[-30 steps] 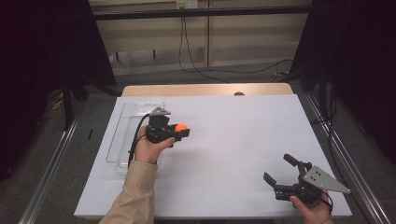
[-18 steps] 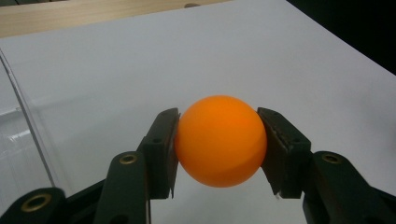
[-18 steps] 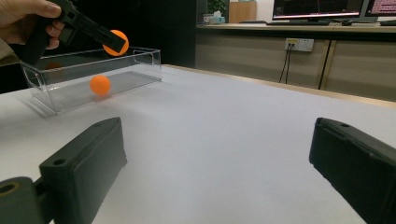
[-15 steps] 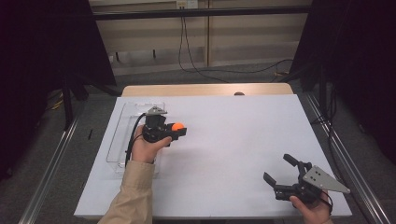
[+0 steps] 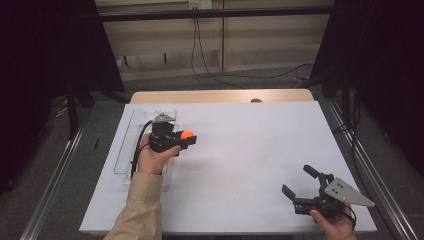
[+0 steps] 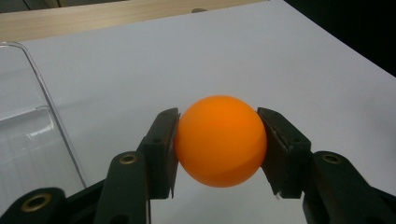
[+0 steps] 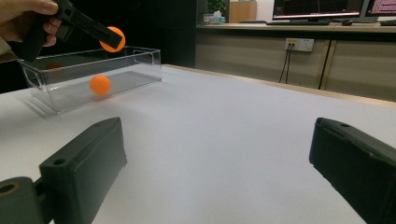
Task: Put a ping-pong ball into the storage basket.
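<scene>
An orange ball (image 6: pixel 219 140) sits between the two black pads of my left gripper (image 6: pixel 218 122), which is shut on it. In the high view the left gripper (image 5: pixel 186 141) holds the ball (image 5: pixel 187 134) above the table, just right of a clear plastic box (image 5: pixel 126 155). The right gripper view has the held ball (image 7: pixel 113 38) above the box's (image 7: pixel 140 65) near wall, and a second orange ball (image 7: pixel 100 85) lying inside. My right gripper (image 5: pixel 297 180) rests at the front right of the table, open, with nothing between its jaws (image 7: pixel 219 158).
A white sheet (image 5: pixel 250 145) covers the table, with a wooden strip (image 5: pixel 220 96) along its far edge and a small dark object (image 5: pixel 256 100) on that strip. Metal rails run down both sides. Dark curtains and cables stand behind.
My left gripper has drifted slightly left with the orange ball, closer to the clear box. The right gripper has kept still.
</scene>
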A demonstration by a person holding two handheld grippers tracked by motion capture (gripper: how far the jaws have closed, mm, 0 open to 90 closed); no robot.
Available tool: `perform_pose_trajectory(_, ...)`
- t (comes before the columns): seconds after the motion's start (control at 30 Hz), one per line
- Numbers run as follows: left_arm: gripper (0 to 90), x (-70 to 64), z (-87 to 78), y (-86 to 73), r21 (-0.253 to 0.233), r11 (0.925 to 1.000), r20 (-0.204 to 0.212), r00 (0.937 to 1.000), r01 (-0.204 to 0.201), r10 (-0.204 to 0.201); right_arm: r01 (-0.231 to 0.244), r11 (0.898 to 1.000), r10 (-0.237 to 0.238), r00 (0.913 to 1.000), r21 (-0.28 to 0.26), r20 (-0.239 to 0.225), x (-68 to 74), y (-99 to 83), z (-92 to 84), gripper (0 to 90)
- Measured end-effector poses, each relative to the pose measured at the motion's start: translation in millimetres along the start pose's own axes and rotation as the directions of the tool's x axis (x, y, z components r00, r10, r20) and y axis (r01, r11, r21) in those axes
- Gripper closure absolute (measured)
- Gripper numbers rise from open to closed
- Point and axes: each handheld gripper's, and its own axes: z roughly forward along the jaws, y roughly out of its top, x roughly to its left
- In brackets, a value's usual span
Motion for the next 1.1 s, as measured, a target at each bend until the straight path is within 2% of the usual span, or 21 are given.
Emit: perform_pose_trajectory(1.1, 51.1, 11.9, -11.0, -4.2, -0.027, 0.9996, -0.047, 0.9989, 0.008, -0.009, 0.003, 1.0, -0.003, 1.0, 0.001, -0.002, 0.2, 0.0, 0.2, 3.0)
